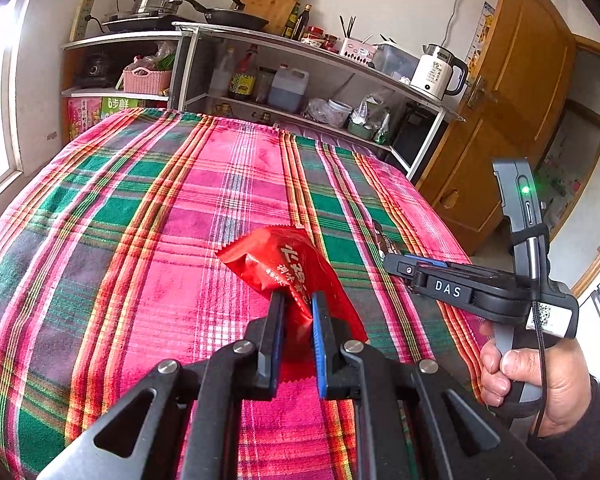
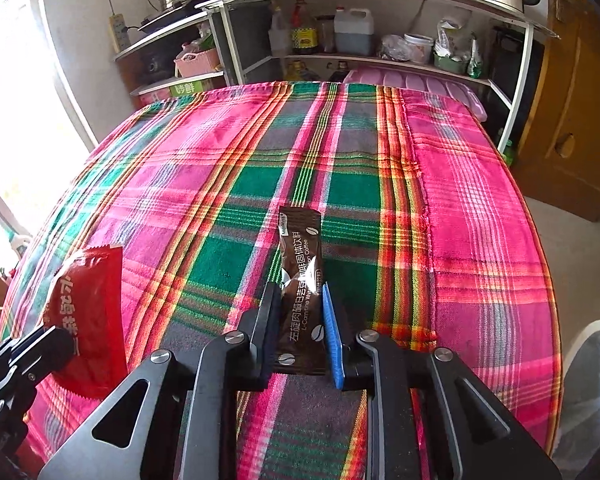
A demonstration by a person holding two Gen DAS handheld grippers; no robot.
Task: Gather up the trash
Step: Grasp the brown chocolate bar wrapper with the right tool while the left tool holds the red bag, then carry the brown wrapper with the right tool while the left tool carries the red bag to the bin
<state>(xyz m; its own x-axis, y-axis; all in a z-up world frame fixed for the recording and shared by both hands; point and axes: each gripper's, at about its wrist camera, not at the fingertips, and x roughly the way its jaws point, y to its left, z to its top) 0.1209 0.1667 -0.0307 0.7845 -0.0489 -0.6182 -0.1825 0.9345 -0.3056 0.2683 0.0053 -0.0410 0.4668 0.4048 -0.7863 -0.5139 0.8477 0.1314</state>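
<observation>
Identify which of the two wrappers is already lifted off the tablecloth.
The red wrapper, pinched in the left gripper, is raised above the cloth. The brown coffee sachet lies flat on the tablecloth between the right gripper's fingers.

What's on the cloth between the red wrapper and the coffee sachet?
Nothing: only bare plaid cloth separates the red wrapper from the coffee sachet, seen in the right wrist view.

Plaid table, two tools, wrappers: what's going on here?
A person is picking up trash from the plaid-covered table with a handheld tool in each hand. The left tool is clamped on a red snack wrapper, lifted off the cloth. The right tool has its fingers on either side of a dark brown coffee sachet that lies flat on the cloth; they look closed onto it. No bin is in view.
</observation>
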